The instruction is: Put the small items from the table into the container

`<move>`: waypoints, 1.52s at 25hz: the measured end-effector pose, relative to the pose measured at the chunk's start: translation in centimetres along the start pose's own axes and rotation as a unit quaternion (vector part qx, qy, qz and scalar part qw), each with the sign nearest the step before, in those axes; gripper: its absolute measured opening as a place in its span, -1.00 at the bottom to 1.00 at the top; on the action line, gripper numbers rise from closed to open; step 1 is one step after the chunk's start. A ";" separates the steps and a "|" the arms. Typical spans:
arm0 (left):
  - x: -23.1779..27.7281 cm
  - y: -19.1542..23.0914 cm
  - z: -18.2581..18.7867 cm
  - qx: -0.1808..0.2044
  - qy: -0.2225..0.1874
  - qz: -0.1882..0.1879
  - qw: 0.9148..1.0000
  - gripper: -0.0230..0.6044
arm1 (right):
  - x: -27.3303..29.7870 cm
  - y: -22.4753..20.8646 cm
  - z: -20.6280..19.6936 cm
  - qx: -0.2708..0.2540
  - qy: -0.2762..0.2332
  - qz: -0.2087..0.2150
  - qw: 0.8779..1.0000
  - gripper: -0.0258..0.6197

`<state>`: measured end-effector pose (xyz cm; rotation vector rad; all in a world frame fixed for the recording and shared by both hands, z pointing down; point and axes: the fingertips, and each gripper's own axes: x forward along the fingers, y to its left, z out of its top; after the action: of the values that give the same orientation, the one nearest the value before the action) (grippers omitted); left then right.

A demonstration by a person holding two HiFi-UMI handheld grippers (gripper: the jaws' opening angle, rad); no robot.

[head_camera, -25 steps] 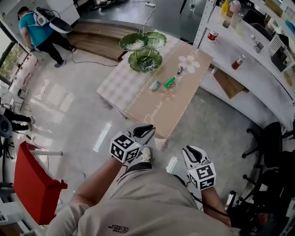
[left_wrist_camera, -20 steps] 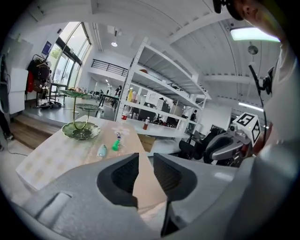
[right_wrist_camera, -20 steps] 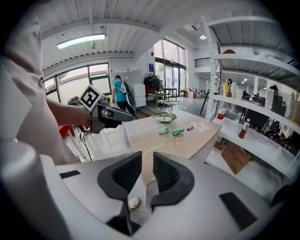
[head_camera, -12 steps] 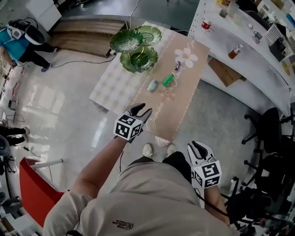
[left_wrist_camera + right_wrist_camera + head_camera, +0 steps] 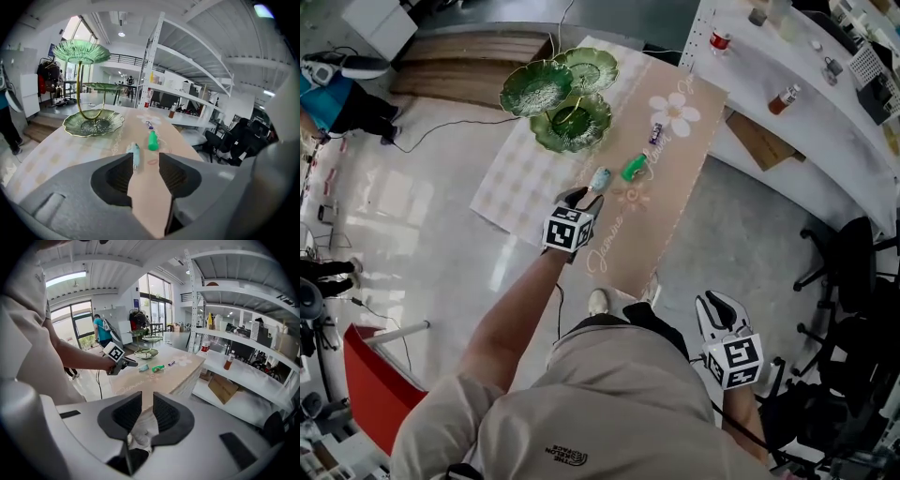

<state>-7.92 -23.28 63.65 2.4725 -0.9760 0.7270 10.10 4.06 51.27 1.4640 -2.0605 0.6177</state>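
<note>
Head view: all three small items, the pale blue item (image 5: 599,178), the green item (image 5: 634,168) and the purple item (image 5: 655,133), lie on the table (image 5: 534,183). No item shows in the tiered leaf dish (image 5: 572,122), so the task looks barely begun, with everything left to move. The left gripper (image 5: 581,197) reaches just short of the pale blue item; the right gripper (image 5: 719,307) hangs low beside the person's leg. Cursive script (image 5: 606,238) on the tablecloth is too small to read.

Left gripper view: the jaws are apart and opening, gripping nothing, with the pale blue item just beyond the left one.

Right gripper view: the jaws are slightly parted and empty, well apart from the table.
</note>
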 end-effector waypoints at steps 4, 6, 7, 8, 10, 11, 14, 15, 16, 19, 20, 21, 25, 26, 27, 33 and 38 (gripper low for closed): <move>3.5 1.9 -0.1 -0.005 0.019 0.027 0.999 -0.40 | -0.4 -2.9 -0.3 0.004 0.010 -0.011 1.000 -0.66; 5.0 2.5 -0.2 -0.002 0.030 0.036 0.999 -0.40 | -0.7 -4.0 -0.6 0.006 0.014 -0.018 1.000 -0.66; 5.7 2.8 -0.4 0.001 0.036 0.038 0.999 -0.39 | -0.9 -4.6 -0.7 0.007 0.016 -0.020 1.000 -0.66; 6.4 3.0 -0.6 0.005 0.044 0.040 0.998 -0.36 | -0.9 -5.0 -0.7 0.008 0.018 -0.022 1.000 -0.66; 7.6 3.2 -1.2 0.008 0.058 0.042 0.997 -0.30 | -1.1 -5.9 -1.0 0.010 0.023 -0.025 0.999 -0.66; 8.0 3.4 -1.5 0.009 0.064 0.044 0.997 -0.30 | -1.1 -6.3 -1.0 0.010 0.025 -0.025 0.999 -0.66; 8.9 3.9 -2.4 0.016 0.083 0.063 0.994 -0.30 | -1.2 -7.5 -1.0 0.010 0.028 -0.027 0.999 -0.66; 9.1 4.0 -2.4 0.023 0.084 0.068 0.994 -0.30 | -1.2 -7.8 -0.9 0.009 0.029 -0.027 0.999 -0.66; 9.1 3.9 -2.4 0.030 0.083 0.070 0.994 -0.30 | -1.1 -8.1 -0.8 0.009 0.030 -0.026 0.999 -0.66; 8.9 3.8 -2.7 0.039 0.085 0.078 0.993 -0.35 | -0.8 -8.8 -0.5 0.003 0.029 -0.021 0.999 -0.66; 8.8 3.9 -2.8 0.038 0.086 0.081 0.992 -0.35 | -0.6 -9.0 -0.4 0.001 0.028 -0.019 0.999 -0.66; 8.6 3.8 -2.7 0.037 0.084 0.081 0.992 -0.36 | -0.5 -9.1 -0.3 -0.001 0.027 -0.016 1.000 -0.66; 7.2 3.1 -1.6 0.025 0.065 0.074 0.995 -0.36 | 0.4 -9.1 0.3 -0.011 0.023 0.003 1.000 -0.66; 6.5 2.9 -1.3 0.019 0.062 0.075 0.995 -0.36 | 0.7 -9.0 0.5 -0.014 0.020 0.009 1.000 -0.66; 5.9 2.7 -1.0 0.012 0.058 0.076 0.995 -0.36 | 1.0 -9.0 0.7 -0.017 0.018 0.015 1.000 -0.66; 0.5 1.3 2.4 0.000 0.020 0.066 0.998 -0.36 | 3.2 -7.4 2.4 -0.039 0.003 0.061 0.997 -0.66; -4.4 0.3 5.5 -0.003 -0.004 0.058 0.998 -0.36 | 5.1 -6.5 4.2 -0.062 -0.013 0.093 0.994 -0.67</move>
<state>-9.09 -24.10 56.78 2.4308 -1.1318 0.7486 14.23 -4.17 51.85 1.2264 -2.2310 0.5328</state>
